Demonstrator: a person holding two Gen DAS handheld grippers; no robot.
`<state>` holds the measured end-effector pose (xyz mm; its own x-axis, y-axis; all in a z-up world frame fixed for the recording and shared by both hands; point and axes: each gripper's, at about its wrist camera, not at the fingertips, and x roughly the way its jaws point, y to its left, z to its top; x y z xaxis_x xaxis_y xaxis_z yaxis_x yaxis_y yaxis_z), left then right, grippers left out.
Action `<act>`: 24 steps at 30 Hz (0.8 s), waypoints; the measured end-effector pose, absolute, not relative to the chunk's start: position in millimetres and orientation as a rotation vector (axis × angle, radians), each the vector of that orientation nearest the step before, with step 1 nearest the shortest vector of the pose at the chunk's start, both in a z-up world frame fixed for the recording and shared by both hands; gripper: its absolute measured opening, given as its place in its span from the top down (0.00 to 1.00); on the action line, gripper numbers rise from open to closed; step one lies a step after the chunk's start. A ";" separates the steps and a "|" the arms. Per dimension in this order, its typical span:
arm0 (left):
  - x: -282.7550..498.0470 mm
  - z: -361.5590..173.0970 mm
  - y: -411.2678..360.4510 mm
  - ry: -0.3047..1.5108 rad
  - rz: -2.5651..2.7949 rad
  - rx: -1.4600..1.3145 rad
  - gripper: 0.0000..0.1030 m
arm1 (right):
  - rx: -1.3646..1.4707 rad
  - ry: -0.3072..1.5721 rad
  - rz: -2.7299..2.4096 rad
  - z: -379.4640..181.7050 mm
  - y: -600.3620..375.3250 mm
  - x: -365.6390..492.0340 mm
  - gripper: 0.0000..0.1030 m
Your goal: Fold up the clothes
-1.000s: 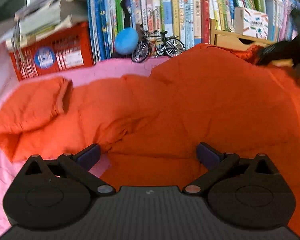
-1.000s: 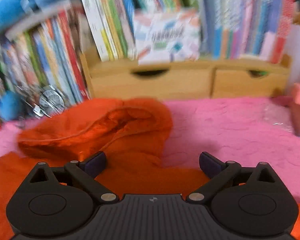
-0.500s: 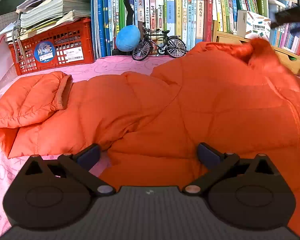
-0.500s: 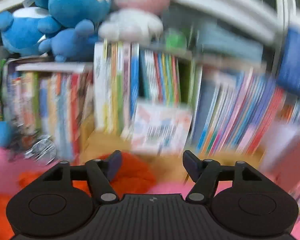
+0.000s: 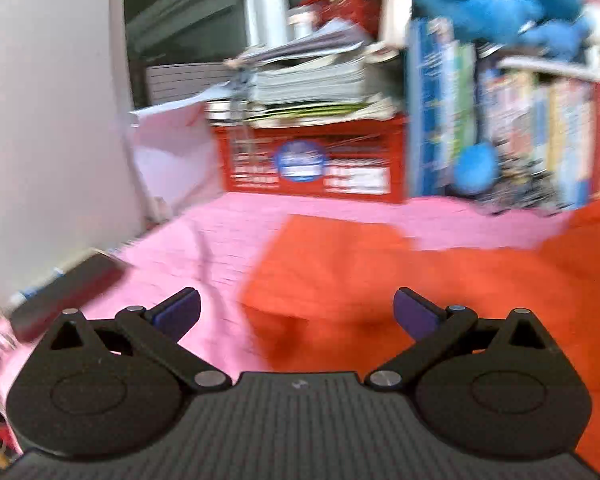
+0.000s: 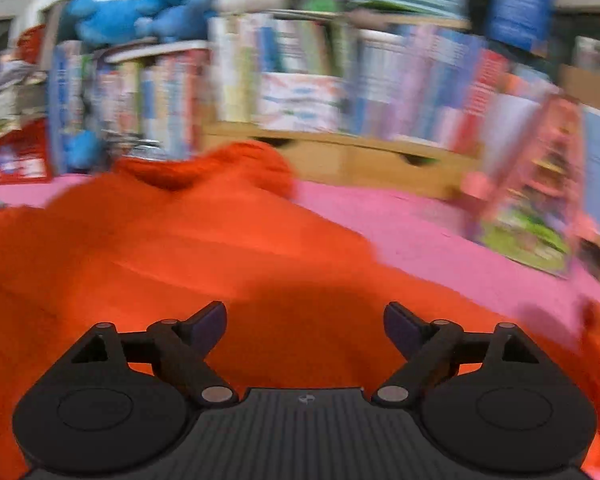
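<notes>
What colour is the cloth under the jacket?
Pink. The cloth under the orange jacket shows best in the right wrist view.

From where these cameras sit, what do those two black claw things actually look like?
Both the left gripper and the right gripper are matte black: a ribbed body, two round discs, silver pivot pins, angled link arms and dark purple-blue fingers. No cables or sleeves show.

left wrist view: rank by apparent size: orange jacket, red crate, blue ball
1. orange jacket, largest, though it lies nearest the camera, which inflates it.
2. red crate.
3. blue ball, smallest; blurred, but clearly smaller than the crate beside it.
</notes>
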<state>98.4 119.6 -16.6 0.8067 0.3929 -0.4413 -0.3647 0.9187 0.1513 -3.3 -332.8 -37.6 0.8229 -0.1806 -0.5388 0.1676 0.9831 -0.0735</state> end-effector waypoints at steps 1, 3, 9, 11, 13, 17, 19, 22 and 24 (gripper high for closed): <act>109.3 -18.7 126.9 0.506 0.413 0.082 0.00 | -0.003 0.584 -0.210 -40.7 -342.0 -8.2 0.16; 139.4 -24.3 140.1 0.555 0.470 0.206 0.00 | 0.046 0.598 -0.237 -46.0 -355.2 -15.7 0.16; 187.2 19.4 221.7 0.551 0.823 0.258 0.07 | 0.076 0.598 -0.252 -52.8 -366.9 -30.7 0.12; 176.8 35.4 241.0 0.550 0.873 0.194 0.06 | 0.106 0.599 -0.246 -53.9 -369.6 -29.2 0.12; 154.0 43.4 242.0 0.571 0.758 0.108 0.05 | 0.140 0.602 -0.239 -55.3 -372.6 -27.4 0.12; 104.1 35.4 205.4 0.679 0.345 -0.039 0.02 | 0.228 0.611 -0.223 -61.0 -378.0 -27.7 0.12; 85.0 21.7 176.2 0.741 0.164 -0.103 0.02 | 0.249 0.618 -0.217 -63.0 -379.7 -31.1 0.12; 68.9 2.9 134.9 0.758 0.090 -0.161 0.02 | 0.273 0.624 -0.201 -63.2 -382.9 -38.4 0.12; 72.4 -5.8 110.4 0.739 0.010 -0.152 0.02 | 0.295 0.630 -0.186 -62.8 -385.6 -43.5 0.12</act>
